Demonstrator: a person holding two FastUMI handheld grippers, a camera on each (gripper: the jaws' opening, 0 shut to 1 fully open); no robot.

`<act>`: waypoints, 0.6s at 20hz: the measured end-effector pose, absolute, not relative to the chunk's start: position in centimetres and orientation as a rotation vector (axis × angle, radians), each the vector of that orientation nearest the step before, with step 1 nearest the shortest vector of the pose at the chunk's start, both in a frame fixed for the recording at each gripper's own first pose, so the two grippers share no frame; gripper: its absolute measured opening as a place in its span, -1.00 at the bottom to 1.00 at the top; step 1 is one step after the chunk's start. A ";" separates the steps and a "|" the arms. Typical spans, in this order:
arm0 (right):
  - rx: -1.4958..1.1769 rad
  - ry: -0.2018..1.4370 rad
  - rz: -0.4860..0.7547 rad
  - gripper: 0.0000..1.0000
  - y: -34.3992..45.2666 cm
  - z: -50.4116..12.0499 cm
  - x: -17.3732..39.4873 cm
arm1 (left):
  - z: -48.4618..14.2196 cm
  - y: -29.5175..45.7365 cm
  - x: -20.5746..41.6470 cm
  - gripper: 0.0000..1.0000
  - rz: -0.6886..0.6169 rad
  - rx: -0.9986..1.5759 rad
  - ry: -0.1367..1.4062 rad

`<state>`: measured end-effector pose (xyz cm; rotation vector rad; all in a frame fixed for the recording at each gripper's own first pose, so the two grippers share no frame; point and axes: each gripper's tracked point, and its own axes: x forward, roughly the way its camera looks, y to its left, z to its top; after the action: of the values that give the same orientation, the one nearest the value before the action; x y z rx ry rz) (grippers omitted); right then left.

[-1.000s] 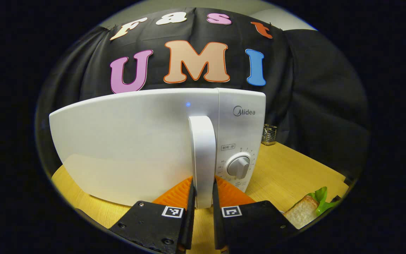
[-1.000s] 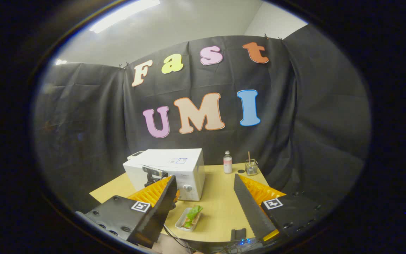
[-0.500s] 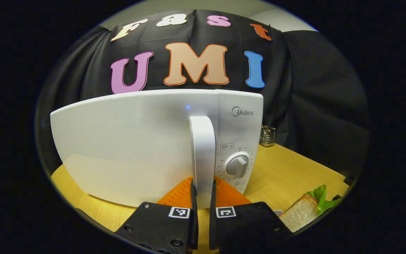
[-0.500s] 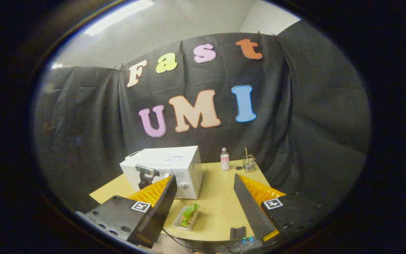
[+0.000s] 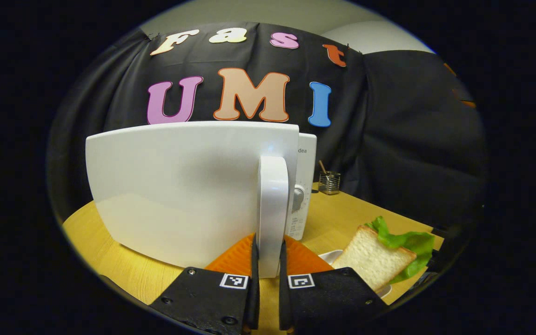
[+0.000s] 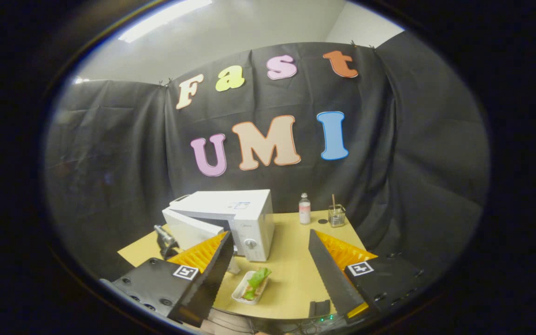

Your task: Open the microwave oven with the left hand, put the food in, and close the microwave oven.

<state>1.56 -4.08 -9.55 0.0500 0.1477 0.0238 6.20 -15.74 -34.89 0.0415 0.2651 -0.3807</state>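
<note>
With its door handle pinched between the left gripper fingers, the microwave oven stands ajar, seemingly for loading; the right gripper hangs spread and empty above the sandwich in its dish beside the oven.

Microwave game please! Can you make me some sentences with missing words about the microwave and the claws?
1. The left claw is shut on the microwave door's ____.
2. The microwave door is partly ____.
3. The sandwich lies in a white ____.
4. The right claw is ____ and holds nothing.

Missing words: handle; open; dish; open
</note>
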 end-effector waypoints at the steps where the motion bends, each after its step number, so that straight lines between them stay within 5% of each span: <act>1: 0.052 0.150 0.036 0.99 -3.4 -9.7 1.8 | -34.5 -15.1 4.9 -0.61 -0.382 0.043 0.266; 6: 0.055 0.168 0.088 0.83 -0.4 -10.5 2.9 | -33.7 -10.2 -0.3 -0.48 -0.296 0.032 0.244; 12: 0.049 0.174 0.134 0.83 2.5 -10.8 3.9 | -33.2 -3.6 -3.8 0.49 -0.150 0.037 0.209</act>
<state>3.90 2.45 -10.81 0.0485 0.1736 0.1342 -3.82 -3.61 -33.21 0.0367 0.2087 -0.1504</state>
